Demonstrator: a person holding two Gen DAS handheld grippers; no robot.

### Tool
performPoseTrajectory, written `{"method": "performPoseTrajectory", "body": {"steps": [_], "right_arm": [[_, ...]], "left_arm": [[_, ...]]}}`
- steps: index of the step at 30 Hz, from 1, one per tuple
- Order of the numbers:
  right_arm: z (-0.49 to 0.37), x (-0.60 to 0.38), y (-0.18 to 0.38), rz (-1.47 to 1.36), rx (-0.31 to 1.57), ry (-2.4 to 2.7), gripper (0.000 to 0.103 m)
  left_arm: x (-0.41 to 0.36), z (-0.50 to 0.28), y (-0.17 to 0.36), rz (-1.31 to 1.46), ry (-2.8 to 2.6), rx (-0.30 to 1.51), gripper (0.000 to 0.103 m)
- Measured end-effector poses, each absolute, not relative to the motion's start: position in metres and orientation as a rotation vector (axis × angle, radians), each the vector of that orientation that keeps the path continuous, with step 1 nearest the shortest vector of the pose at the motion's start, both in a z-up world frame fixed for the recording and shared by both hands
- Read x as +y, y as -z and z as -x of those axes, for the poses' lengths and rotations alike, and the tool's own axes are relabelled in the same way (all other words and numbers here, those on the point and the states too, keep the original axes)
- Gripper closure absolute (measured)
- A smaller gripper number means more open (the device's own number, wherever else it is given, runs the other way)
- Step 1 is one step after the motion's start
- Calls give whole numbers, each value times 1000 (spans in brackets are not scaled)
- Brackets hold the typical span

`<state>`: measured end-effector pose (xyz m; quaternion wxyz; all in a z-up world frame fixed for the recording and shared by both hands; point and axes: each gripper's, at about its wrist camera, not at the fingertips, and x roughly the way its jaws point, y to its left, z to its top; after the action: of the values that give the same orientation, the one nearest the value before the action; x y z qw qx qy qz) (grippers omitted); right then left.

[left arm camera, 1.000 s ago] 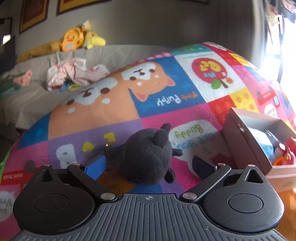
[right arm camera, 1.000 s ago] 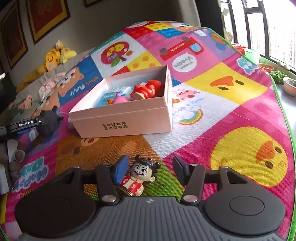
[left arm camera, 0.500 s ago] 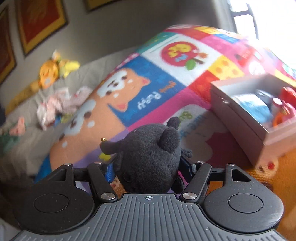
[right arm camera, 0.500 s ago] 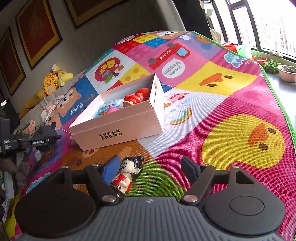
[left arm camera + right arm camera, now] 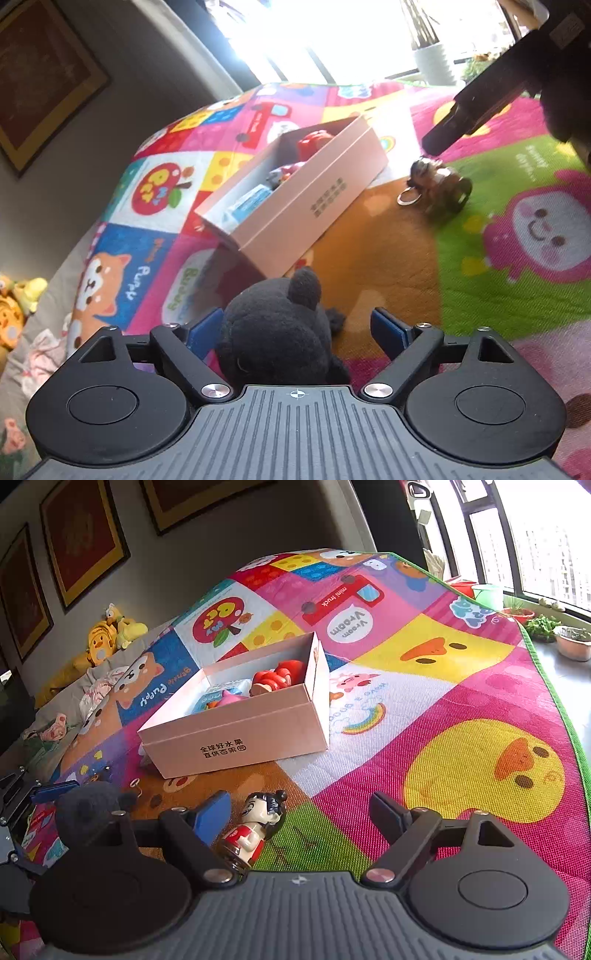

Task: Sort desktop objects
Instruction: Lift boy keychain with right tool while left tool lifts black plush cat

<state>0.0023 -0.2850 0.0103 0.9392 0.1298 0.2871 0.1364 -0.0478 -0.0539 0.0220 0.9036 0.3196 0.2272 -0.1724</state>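
Left claw [image 5: 297,328]: jaws opening, the black plush toy [image 5: 277,332] sits between the blue pads, against the left pad, clear of the right one (not pinched).
Right claw [image 5: 301,818]: jaws opening and wide apart, the little doll figurine [image 5: 255,827] lies between them near the left pad, with no pad pressing it.
Play mat [image 5: 461,709]: a bright cartoon patchwork covering the surface, carrying every item here.
Pink box [image 5: 236,734]: an open cardboard box with printed characters on its front wall, resting on the mat beyond both claws (lidless).
Box contents: a red toy [image 5: 284,675], a pink toy [image 5: 231,698] and a light blue packet [image 5: 218,694] lie inside.
Black plush toy: round-eared, low on the mat just in front of the box's near corner, seen at the left edge of the right wrist view.
Doll figurine: black hair buns, red-and-white body, lying tilted on the mat with a metal ring [image 5: 408,195] at its base.
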Motion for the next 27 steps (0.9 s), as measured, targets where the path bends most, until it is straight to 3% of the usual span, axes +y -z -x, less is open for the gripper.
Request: {"method": "performPoseTrajectory", "body": {"steps": [9, 19, 27], "right_arm": [[-2, -285, -10, -267, 588, -277, 18], [-1, -286, -11, -270, 579, -274, 16], [-1, -286, -12, -267, 576, -265, 14]], "left_arm": [[-57, 63, -48, -307, 552, 509, 8], [-40, 83, -65, -204, 443, 450, 3], [-39, 44, -33, -60, 261, 630, 3]]}}
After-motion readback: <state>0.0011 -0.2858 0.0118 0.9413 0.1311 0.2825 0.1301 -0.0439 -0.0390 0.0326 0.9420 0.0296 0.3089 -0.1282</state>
